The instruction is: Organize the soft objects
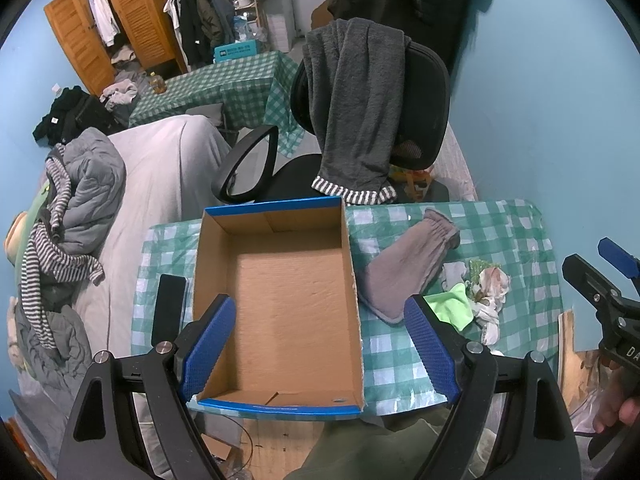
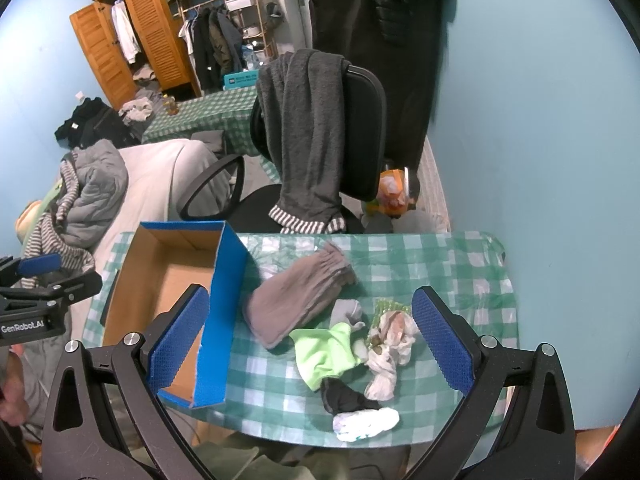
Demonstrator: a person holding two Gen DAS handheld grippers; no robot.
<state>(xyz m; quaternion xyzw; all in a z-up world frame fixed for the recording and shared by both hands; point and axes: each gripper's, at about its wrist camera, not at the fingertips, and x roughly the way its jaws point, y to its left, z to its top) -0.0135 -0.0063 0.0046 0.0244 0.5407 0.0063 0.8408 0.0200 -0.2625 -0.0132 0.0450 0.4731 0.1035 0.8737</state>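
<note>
Presently listed, tabletop [image 2: 460, 264] under a green checked cloth:

Box [image 1: 276, 304]: open cardboard, blue outside, nothing inside it. Stands at the left side of the tabletop.

Soft items, all loose on the cloth to the right of the box, none yet put away:
- grey pouch-like cloth [image 2: 300, 300], gathered at one end, lying just beside the box wall;
- green cloth [image 2: 324, 354], touching the grey one's near end;
- small grey sock [image 2: 348, 312], just behind the green cloth;
- pale crumpled bundle [image 2: 390, 344], to the right of the green cloth;
- black sock [image 2: 344, 396] and white sock [image 2: 368, 422], nearest the tabletop edge.

Left tool [image 1: 318, 350]: spread wide, holding nothing, poised above the box.

Right tool [image 2: 312, 346]: spread wide, holding nothing, poised over the heap of soft items with the green cloth between its fingers' line.

Step in hand, as judged: the very start, choosing a first item. Next move likely calls for the right tool to descend on one cloth, pinch a raised fold without dragging its neighbours, then carry it left over the box wall.

Other: dark phone-like slab [image 1: 168, 308] left of the box; office chair [image 1: 424, 92] draped with a grey towel [image 1: 356, 108] behind.
</note>
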